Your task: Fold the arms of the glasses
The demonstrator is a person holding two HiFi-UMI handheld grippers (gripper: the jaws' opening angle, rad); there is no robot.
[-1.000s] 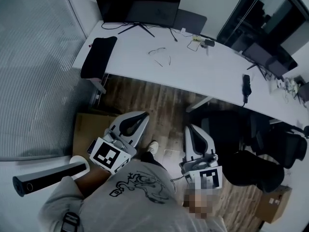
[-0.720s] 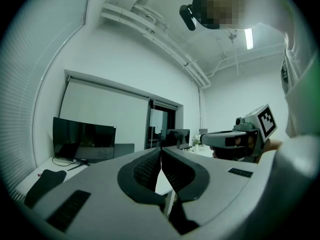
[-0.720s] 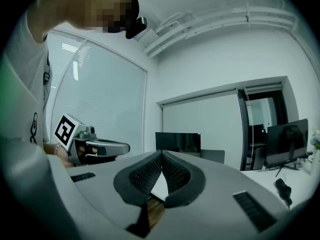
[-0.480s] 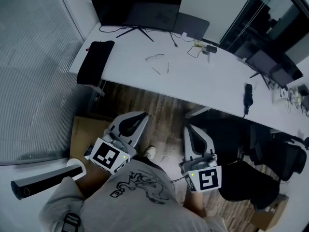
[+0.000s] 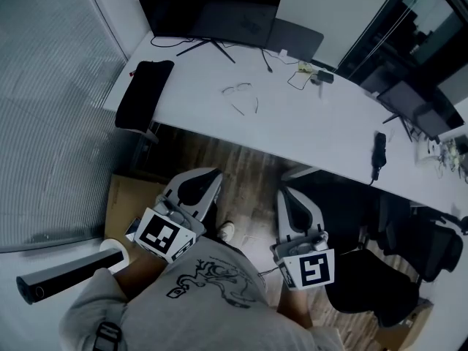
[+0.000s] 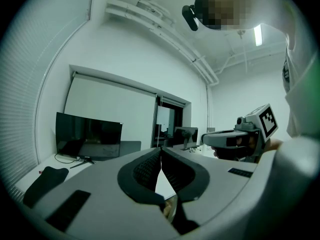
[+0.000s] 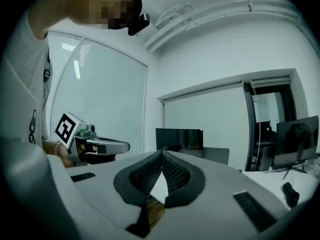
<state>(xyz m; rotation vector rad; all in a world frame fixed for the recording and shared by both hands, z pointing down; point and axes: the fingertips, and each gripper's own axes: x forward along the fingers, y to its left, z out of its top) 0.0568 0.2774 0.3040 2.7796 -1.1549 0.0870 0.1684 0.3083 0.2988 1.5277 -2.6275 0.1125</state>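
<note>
Surface (image 5: 322, 134): long and white, carrying the glasses in front of the monitor (image 5: 208, 9).
Left tongs (image 5: 208, 180): pressed together, nothing between them, held low and well short of the surface.
Right tongs (image 5: 287, 196): likewise closed and empty.
Glasses (image 5: 237, 88): thin wire frame, arms spread. Probably light, springy, easily bent, and apt to skid. Steady the front at the bridge; push each arm in near its tip.

Dim, bluish light is washing every view — a ceiling strip light (image 6: 258, 35) is glowing, fisheye edges are darkening and bending.
</note>
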